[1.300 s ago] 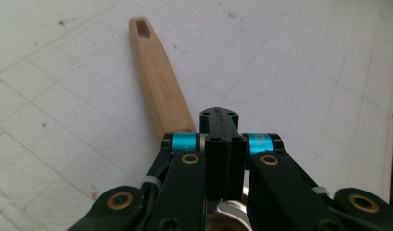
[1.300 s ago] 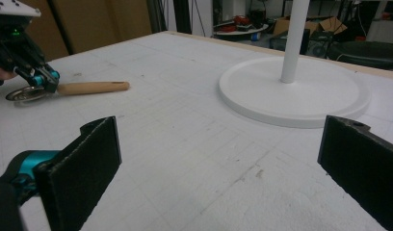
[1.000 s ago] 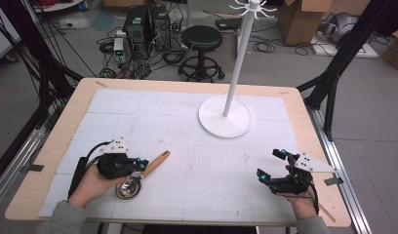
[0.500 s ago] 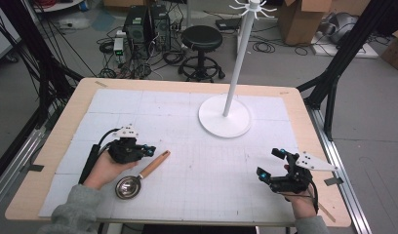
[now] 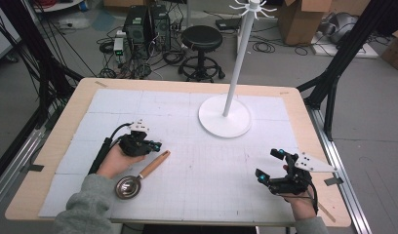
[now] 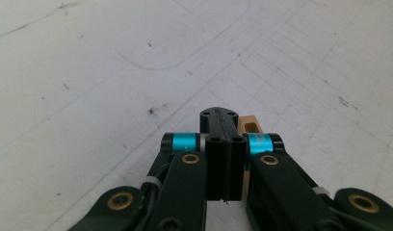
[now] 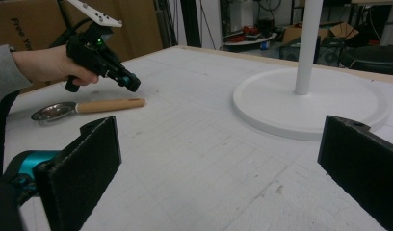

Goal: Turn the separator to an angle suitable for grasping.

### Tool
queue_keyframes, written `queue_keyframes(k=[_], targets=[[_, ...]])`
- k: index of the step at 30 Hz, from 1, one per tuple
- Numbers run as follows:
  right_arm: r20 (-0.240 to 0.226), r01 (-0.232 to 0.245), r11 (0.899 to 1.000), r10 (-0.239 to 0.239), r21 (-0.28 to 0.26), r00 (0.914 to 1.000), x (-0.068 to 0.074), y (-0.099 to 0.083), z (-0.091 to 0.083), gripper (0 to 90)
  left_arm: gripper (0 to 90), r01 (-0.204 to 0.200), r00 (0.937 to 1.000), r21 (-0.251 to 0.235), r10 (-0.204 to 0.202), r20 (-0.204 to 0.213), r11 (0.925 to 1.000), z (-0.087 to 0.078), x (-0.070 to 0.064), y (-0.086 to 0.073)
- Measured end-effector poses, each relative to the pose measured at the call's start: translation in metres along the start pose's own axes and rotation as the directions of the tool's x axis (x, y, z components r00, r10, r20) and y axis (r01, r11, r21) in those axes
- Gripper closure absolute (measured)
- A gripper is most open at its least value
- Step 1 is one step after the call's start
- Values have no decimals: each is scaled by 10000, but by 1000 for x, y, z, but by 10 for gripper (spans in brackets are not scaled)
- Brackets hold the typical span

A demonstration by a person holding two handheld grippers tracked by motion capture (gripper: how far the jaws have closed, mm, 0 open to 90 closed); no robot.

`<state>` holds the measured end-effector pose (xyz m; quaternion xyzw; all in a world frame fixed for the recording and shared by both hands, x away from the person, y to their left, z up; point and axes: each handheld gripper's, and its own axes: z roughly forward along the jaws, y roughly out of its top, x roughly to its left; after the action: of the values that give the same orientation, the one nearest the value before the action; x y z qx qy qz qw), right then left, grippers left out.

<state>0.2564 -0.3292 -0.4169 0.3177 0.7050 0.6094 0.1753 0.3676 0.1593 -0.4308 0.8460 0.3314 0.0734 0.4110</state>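
From where I stand, the left gripper point(image 5: 155, 145) hovers in the lower left of the high view, its jaws pressed together with nothing between them. In the left gripper view the closed jaws point down at the white mat, and the tip of a wooden handle peeks out just behind them. That handle belongs to the strainer point(image 5: 138, 176), which lies flat on the bench point(image 5: 46, 161) just below and right of the left gripper, apart from it; its metal bowl sits toward the lower left and the handle runs up toward the right. The right gripper view shows it at the left middle of the frame, beneath the left gripper, not touched.

The right gripper point(image 5: 270, 165) sits low in the lower right of the high view, well apart from the strainer, its jaws spread wide and empty. A white stand point(image 5: 225, 116) with a round base rises in the upper middle of the bench.
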Motion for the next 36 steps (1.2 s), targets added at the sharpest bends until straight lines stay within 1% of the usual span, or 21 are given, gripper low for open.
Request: queue_keyframes(k=[3,5,8,10,12,14,15,19,21,23,25,26,27,28,29,32,35,36], targets=[[-7,3,10000,-2,74,10000,0,-1,0,6,898,-115,9999,301,115,0,9995,4,-2,-1],[-5,15,10000,-15,79,10000,1,0,1,6,898,-118,9999,448,117,18,9989,6,-3,-2],[203,155,9999,-154,-33,9997,3,1,-1,6,898,-168,9999,675,165,50,9976,9,-3,-3],[319,137,9998,-131,-171,9994,4,2,-1,6,898,-196,9998,669,193,41,9976,9,-3,-3],[348,79,9998,-73,-180,9994,3,2,-2,6,898,-173,9999,722,173,12,9972,9,-4,-2],[417,138,9998,-133,-123,9990,3,1,-2,6,898,-189,9998,796,189,4,9966,10,-6,-2],[373,87,9999,-85,-57,9993,3,1,-2,6,898,-247,9997,799,248,3,9965,10,-6,-1],[323,174,9998,-172,-83,9993,3,1,-1,6,898,-272,9996,807,268,65,9964,11,-8,-1],[374,116,9999,-114,-45,9992,3,1,-2,6,898,-383,9992,839,377,96,9957,11,-10,-1],[455,213,9997,-208,-103,9987,3,1,-2,6,898,-408,9991,836,395,172,9957,11,-11,-1],[455,107,9999,-102,-102,9989,3,1,-3,6,898,-414,9990,895,397,200,9951,12,-11,-1],[481,128,9999,-123,-95,9988,3,1,-2,6,897,-409,9990,910,391,223,9950,12,-12,-1],[472,149,9999,-145,-85,9988,3,1,-2,6,898,-380,9990,881,356,280,9954,12,-13,-1],[442,171,9998,-168,-59,9989,3,1,-2,6,898,-469,9984,950,438,347,9944,12,-13,0],[433,151,9999,-149,-42,9989,3,0,-2,6,898,-532,9983,956,505,307,9940,13,-15,0],[399,175,9998,-175,11,9990,3,0,-1,6,897,-406,9990,1042,384,230,9937,13,-17,0],[383,206,9998,-205,-7,9991,4,0,0,6,898,-441,9985,1056,404,368,9934,13,-20,0],[338,218,9998,-218,11,9992,4,0,0,6,898,-514,9981,1077,472,406,9929,13,-21,0]])
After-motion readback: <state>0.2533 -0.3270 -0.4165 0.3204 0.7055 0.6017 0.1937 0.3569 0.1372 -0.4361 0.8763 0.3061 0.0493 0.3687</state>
